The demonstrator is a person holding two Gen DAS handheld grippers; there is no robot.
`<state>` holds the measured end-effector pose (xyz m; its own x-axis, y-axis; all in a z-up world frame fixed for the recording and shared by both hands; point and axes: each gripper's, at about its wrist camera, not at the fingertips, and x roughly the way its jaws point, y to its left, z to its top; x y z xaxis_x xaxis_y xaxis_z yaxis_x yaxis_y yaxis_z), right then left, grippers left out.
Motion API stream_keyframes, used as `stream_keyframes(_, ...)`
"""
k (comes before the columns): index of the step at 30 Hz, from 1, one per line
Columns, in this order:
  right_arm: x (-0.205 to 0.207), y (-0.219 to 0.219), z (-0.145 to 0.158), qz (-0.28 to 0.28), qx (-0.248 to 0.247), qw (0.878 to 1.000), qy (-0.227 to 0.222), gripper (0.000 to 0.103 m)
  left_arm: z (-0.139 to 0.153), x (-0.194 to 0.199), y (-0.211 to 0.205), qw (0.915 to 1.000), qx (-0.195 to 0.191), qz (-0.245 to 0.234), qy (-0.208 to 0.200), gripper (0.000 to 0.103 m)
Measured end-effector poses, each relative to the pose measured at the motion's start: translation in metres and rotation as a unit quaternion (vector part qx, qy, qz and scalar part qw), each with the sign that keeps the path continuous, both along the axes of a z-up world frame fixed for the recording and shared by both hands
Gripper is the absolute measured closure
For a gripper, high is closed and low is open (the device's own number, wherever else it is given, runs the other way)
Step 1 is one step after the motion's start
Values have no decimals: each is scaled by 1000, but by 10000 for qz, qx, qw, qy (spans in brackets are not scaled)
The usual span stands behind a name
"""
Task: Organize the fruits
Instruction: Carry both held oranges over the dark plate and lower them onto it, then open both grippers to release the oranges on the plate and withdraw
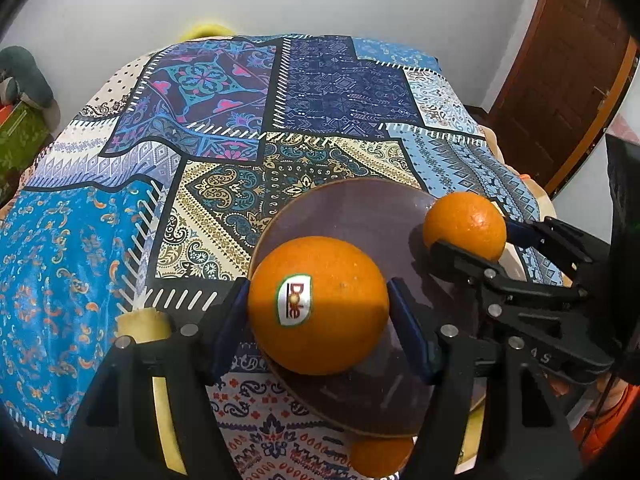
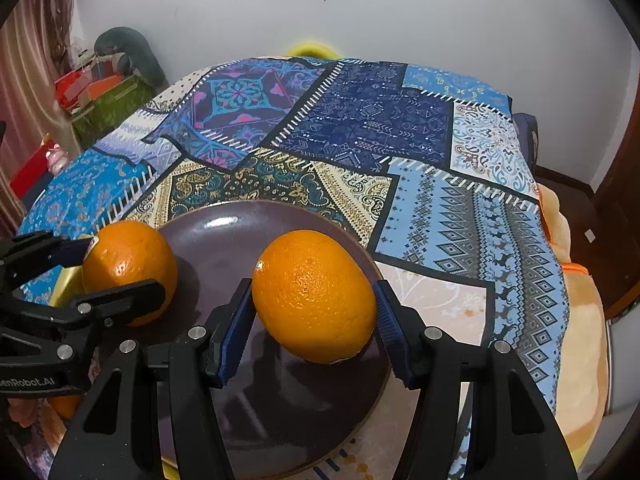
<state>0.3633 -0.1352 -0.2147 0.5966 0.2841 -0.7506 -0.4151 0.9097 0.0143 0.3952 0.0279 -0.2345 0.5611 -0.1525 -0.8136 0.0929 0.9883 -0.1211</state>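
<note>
1. The left gripper (image 1: 318, 306) points forward and steeply down. Its two black fingers stand at about 9 and 3 o'clock, and the blue pads (image 1: 228, 322) press on both sides of an orange with a sticker (image 1: 318, 306).
2. The right gripper (image 2: 314, 296) has nearly the same downward tilt. Its blue pads (image 2: 236, 320) close on the left and right sides of a plain orange (image 2: 314, 296).
3. In the left wrist view the right gripper comes in from about 4 o'clock. In the right wrist view the left gripper comes in from about 9 o'clock.
4. The two grippers are near each other, side by side, and they do not touch.
</note>
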Motion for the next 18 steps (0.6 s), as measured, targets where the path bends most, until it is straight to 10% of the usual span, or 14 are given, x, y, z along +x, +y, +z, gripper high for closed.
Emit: stream_keyframes(18,-19,8,11,139,-242,9996,-45,45,32,-28,14,9992,-33,131,-373,33)
